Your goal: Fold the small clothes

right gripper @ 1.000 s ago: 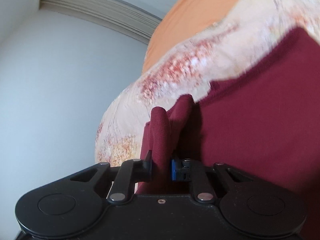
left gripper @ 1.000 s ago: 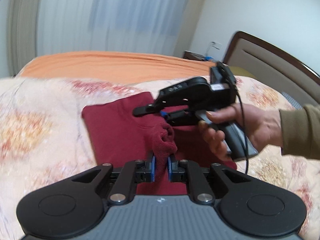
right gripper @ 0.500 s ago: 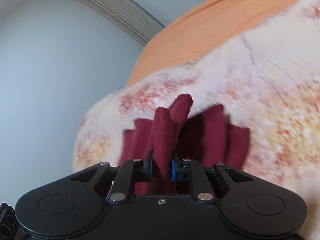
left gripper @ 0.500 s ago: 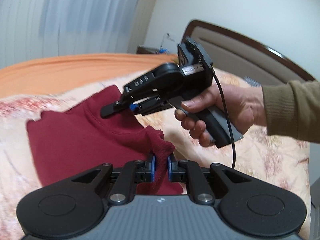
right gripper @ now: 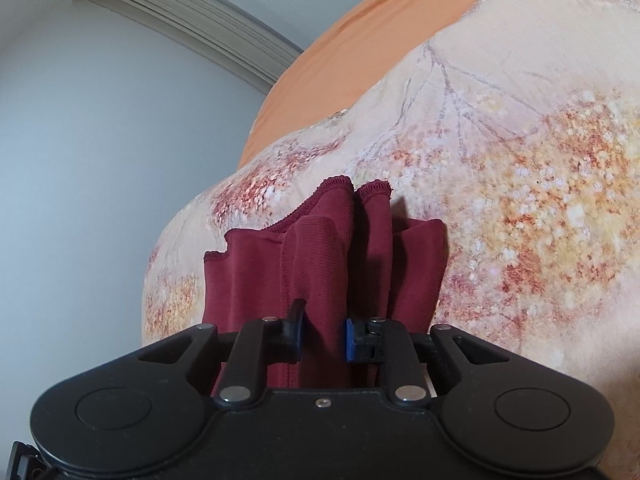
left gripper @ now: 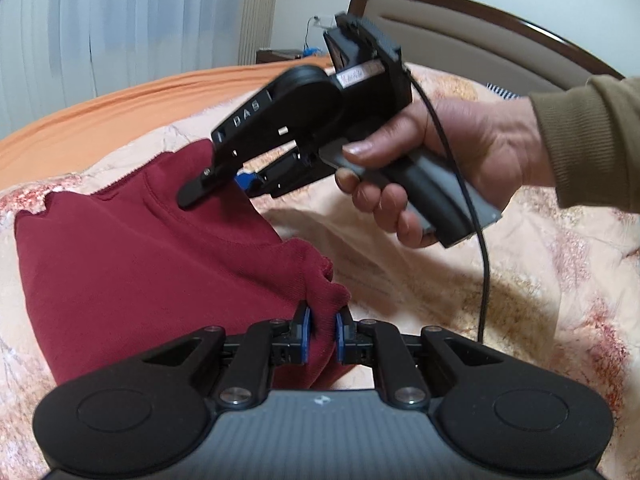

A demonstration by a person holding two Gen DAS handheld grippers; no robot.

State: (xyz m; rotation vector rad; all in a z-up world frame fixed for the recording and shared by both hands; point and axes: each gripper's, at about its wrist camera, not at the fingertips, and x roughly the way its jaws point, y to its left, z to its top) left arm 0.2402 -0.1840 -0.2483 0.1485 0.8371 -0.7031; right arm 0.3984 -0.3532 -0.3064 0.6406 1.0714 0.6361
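Note:
A dark red garment lies folded over on the flowered bedspread. My left gripper is shut on a bunched near corner of it. In the left wrist view a hand holds my right gripper over the garment's far corner. In the right wrist view the right gripper has pleated folds of the garment between its blue pads. Its jaws are opening, and the cloth still fills the gap between them.
An orange sheet covers the far part of the bed. A padded headboard stands at the right, and pale curtains hang behind. A black cable drops from the right gripper. The bedspread spreads right of the garment.
Both grippers carried their corners sideways across the bed, laying the garment over itself. The right gripper's pads have parted a little. The left grip has not changed.

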